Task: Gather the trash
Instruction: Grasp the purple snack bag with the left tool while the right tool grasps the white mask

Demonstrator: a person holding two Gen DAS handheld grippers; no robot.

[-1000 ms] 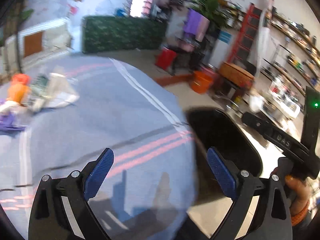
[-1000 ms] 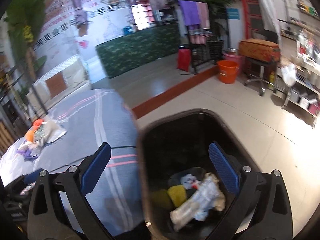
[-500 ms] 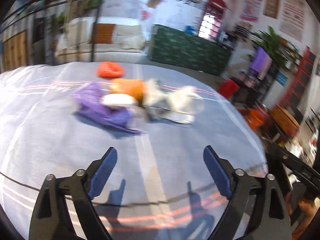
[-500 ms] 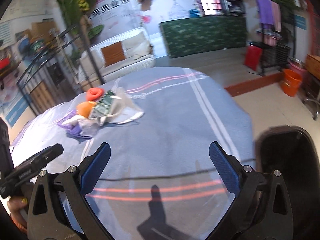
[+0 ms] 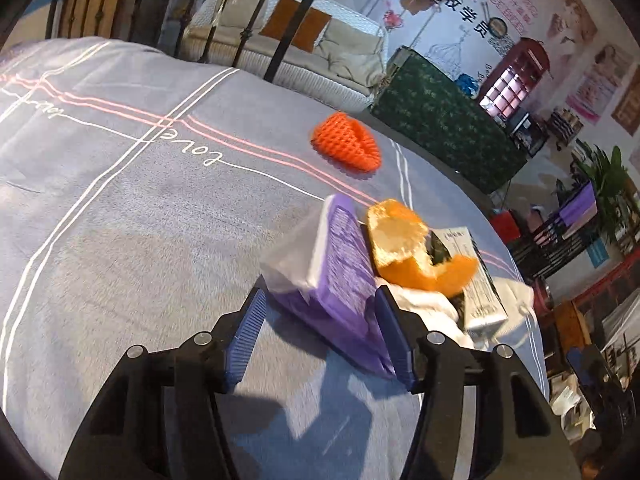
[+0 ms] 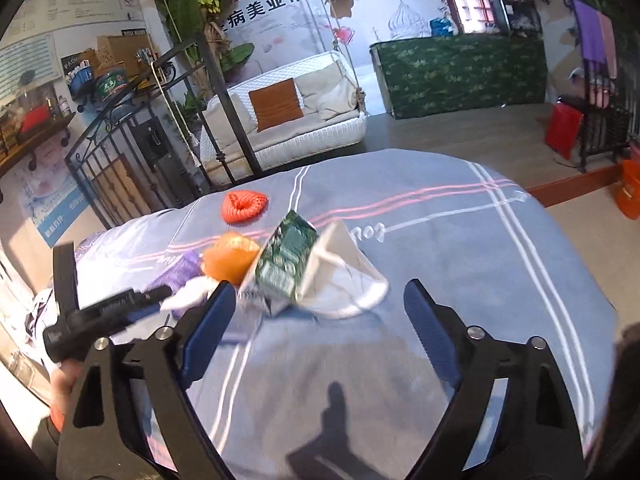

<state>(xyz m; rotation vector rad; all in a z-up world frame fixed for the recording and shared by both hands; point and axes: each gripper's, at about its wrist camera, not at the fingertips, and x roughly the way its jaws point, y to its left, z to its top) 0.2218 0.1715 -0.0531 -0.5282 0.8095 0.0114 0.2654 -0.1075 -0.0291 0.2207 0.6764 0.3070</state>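
Observation:
A pile of trash lies on the grey-blue tablecloth: a purple tissue pack, an orange peel, a green-and-white carton, crumpled white paper. An orange foam net lies apart, farther back. My left gripper is open, its fingers on either side of the purple pack. My right gripper is open and empty, just short of the carton and peel. The net also shows in the right wrist view.
The cloth-covered table ends near a white swing sofa and a black iron railing. A green-covered counter stands behind. The left gripper's handle shows at the right wrist view's left edge.
Both grippers swung from the black bin over the table to the trash pile. My left gripper has narrowed and now straddles the purple pack. My right gripper has come closer to the carton.

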